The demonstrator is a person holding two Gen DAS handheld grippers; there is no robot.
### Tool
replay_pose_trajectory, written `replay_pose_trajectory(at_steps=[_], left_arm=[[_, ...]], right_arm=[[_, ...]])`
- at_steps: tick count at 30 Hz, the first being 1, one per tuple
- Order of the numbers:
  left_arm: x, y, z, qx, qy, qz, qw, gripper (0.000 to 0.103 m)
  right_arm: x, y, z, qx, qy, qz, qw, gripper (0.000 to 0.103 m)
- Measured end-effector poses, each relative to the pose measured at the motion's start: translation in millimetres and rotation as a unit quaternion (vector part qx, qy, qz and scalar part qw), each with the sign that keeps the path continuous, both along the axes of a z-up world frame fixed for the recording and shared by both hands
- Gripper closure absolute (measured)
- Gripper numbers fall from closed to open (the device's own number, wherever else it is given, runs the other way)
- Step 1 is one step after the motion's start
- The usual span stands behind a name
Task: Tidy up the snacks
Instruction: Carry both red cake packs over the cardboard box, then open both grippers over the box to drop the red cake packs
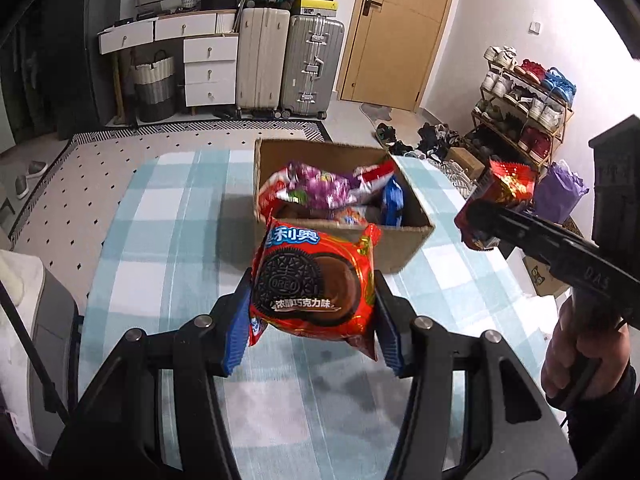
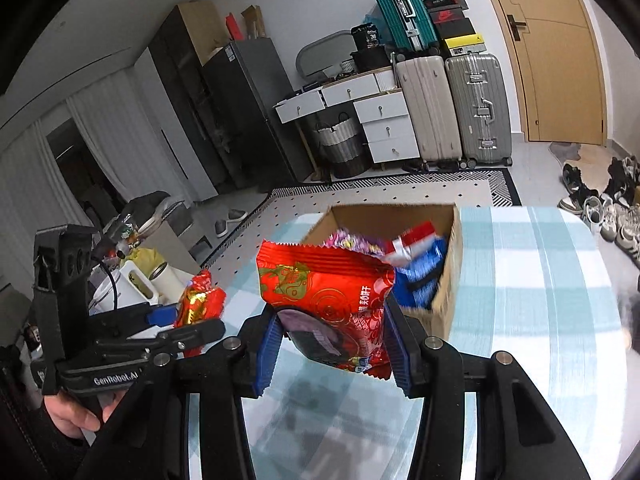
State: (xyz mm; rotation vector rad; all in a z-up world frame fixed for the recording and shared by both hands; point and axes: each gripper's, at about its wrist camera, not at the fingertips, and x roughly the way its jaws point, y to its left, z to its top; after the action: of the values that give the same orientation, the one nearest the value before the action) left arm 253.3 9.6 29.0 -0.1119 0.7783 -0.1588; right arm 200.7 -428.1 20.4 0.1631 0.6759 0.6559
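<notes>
We see a red Oreo packet (image 1: 316, 286) pinched between the blue pads (image 1: 236, 334) of the left gripper (image 1: 314, 320), held in the air above the near part of a table covered with a blue-and-white checked cloth (image 1: 168, 208). The packet faces the left wrist camera, its cookie picture upright. A second red snack packet (image 2: 332, 304) is clamped between the pads of the right gripper (image 2: 334, 354), also lifted clear of the cloth; the same packet shows at the right of the left wrist view, sticking out past the gripper's black fingers (image 1: 492, 220).

Just beyond both packets stands an open cardboard box (image 1: 404, 248), resting on the cloth toward the table's far edge. Inside it lie more snacks: a purple-and-white bag (image 1: 320, 186), a red-and-white packet (image 1: 376, 174) and a blue packet (image 1: 392, 202) leaning against the box's right wall.

In the right wrist view a hand (image 2: 76, 414) grips the handle of the left gripper at the table's left side; in the left wrist view the other hand (image 1: 576, 356) wraps the right gripper's handle.

Beyond the table's far edge we see a patterned rug (image 1: 120, 160), white drawers (image 1: 210, 68), two upright suitcases (image 1: 288, 64), a wooden door (image 1: 400, 32) and a shoe rack (image 1: 524, 108) by the wall.
</notes>
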Motion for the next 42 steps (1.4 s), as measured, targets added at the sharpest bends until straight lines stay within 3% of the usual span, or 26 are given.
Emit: replay_pose_trajectory(at_steps=[13, 26, 31, 42], left_arm=[[65, 0, 33, 0.007, -0.001, -0.016, 0.9998, 0.052], [151, -16, 40, 0.020, 0.018, -0.032, 0.9991, 0.052], [183, -21, 24, 0.014, 0.037, -0.032, 0.9987, 0.052], [213, -21, -17, -0.002, 0.067, -0.033, 0.9972, 0.052]], right_arm=[[51, 23, 31, -0.016, -0.007, 0.007, 1.000, 0.056], [106, 27, 42, -0.016, -0.009, -0.003, 1.000, 0.056], [127, 30, 36, -0.020, -0.003, -0.007, 1.000, 0.056], [157, 34, -10, -0.041, 0.038, -0.004, 0.998, 0.056]])
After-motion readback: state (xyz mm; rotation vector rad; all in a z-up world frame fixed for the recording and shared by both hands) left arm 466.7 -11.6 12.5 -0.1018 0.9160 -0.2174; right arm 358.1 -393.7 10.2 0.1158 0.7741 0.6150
